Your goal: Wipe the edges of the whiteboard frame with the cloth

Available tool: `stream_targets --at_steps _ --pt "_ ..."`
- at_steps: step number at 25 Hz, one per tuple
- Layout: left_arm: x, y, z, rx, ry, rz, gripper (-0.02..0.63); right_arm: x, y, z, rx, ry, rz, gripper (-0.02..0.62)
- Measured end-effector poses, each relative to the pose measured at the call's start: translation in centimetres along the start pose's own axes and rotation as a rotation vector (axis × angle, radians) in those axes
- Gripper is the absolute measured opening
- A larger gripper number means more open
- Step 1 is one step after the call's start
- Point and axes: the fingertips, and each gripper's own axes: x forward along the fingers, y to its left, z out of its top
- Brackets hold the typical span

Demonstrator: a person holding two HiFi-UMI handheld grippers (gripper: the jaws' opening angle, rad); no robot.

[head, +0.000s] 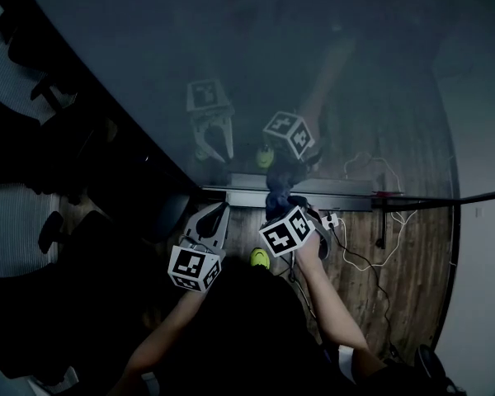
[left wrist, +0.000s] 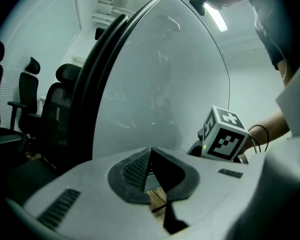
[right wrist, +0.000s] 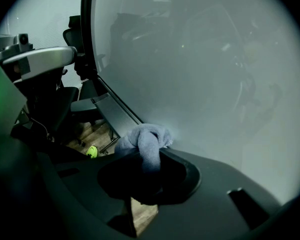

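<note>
The whiteboard [head: 256,64] is glossy and mirrors both grippers; its grey bottom frame rail [head: 330,191] runs across the middle of the head view. A bunched blue-grey cloth [head: 278,190] rests against that rail, with my right gripper [head: 279,206] shut on it from above. In the right gripper view the cloth [right wrist: 145,141] bulges out of the jaws and touches the board surface [right wrist: 205,74] near the dark side frame [right wrist: 87,44]. My left gripper [head: 221,210] sits just left of the cloth, shut and empty, its tips [left wrist: 151,155] pointing at the board beside the black frame edge [left wrist: 97,69].
Black office chairs [head: 33,139] stand to the left of the board. White cables and a power strip [head: 330,219] lie on the wooden floor [head: 396,279] to the right. A bright green shoe [head: 260,258] shows below the grippers. The right gripper's marker cube [left wrist: 222,136] is close beside the left gripper.
</note>
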Motion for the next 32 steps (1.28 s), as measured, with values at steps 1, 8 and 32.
stream_targets --at_steps 1,8,32 --pt "0.0 0.0 0.0 0.000 0.001 0.002 0.011 0.0 0.0 0.1 -0.001 -0.002 0.002 0.086" --pt "-0.8 -0.4 0.5 0.011 0.000 0.016 0.011 -0.6 0.6 0.4 -0.018 -0.026 0.010 0.086" --pt "-3.8 -1.5 2.2 0.055 0.001 0.065 0.011 -3.0 2.1 1.8 -0.058 -0.101 0.041 0.086"
